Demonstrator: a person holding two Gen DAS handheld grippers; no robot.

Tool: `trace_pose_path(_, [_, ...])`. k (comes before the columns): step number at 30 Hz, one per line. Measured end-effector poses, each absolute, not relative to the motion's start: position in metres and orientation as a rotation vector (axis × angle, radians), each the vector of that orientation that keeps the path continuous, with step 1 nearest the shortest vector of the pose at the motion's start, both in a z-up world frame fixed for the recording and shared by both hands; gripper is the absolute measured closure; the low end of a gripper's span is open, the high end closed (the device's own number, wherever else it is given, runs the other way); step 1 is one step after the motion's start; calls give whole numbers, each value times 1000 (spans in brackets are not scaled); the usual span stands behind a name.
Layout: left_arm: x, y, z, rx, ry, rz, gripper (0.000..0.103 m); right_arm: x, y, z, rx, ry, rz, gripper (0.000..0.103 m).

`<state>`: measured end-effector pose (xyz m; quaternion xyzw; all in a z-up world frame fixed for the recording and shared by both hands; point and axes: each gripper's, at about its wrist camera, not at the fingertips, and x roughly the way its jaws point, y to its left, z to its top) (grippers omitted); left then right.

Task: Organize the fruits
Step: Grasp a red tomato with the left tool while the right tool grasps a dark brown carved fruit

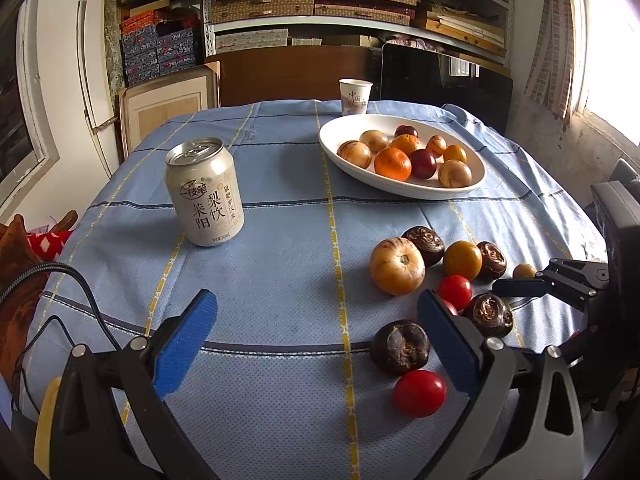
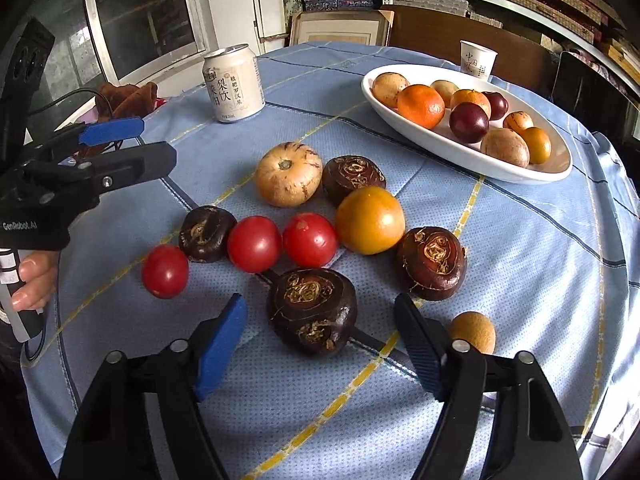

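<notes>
I've got the right gripper spread wide around the nearest water chestnut so it can go to the white dish (already half full), left gripper open, empty, parked clear.

Stacked shelves at twelve o'clock, bright window at two, blue-clothed bench below.
</notes>
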<state>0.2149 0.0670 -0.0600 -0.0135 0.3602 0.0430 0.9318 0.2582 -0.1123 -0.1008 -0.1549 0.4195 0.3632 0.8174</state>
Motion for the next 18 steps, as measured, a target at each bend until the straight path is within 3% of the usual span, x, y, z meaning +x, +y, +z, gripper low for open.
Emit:
trace_pose_path(6, [217,67,-62,-27,746,92,5,256,-109,-101,-373,871,768,43])
trace_pose_path(10, [218,68,-64,-27,753,99,5,250,-104,-100,-398,853,796,59])
trace_pose_path(18, [214,53,-65,17,798,-59,5,264,-133,-84,-235,851,781,59])
